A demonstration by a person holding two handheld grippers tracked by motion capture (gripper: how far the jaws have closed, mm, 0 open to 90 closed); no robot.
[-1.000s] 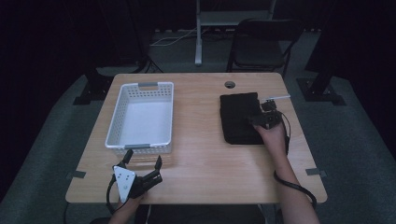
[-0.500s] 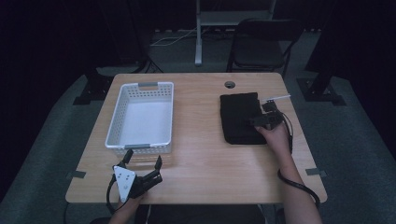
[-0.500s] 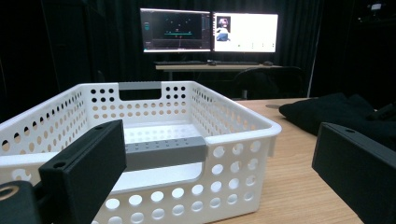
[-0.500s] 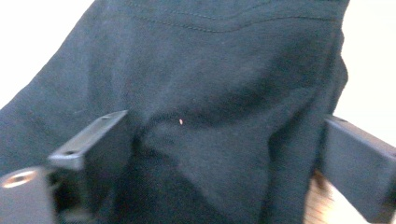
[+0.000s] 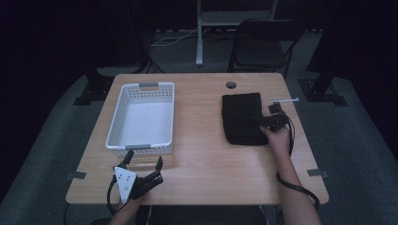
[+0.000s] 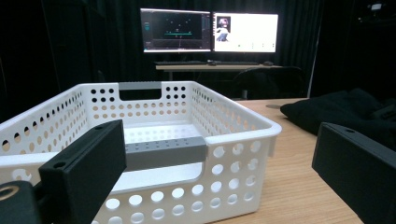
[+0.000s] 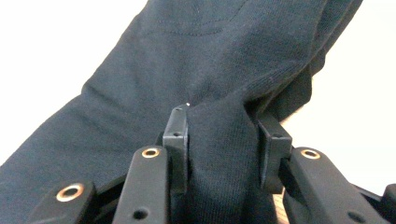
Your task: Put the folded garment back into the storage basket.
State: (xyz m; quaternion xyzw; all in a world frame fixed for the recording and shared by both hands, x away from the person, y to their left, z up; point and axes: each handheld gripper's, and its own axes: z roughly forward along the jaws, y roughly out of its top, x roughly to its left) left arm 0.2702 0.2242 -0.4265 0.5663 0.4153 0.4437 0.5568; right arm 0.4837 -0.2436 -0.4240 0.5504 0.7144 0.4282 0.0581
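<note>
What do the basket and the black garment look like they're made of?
The basket looks like moulded white plastic, slightly glossy, with rows of punched round holes and grey handle strips. The garment looks like dark matte knit cotton, perhaps sweatshirt fabric: fine ribbed texture, stitched seams, and it bunches softly between the right gripper jaws.

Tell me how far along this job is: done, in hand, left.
Done: nothing looks finished; the white basket holds nothing. In hand: the right hand-held gripper has its jaws closed on a fold of the folded black garment, which lies on the table. The left hand-held gripper waits open by the basket. Left: probably moving the garment into the basket.
</note>
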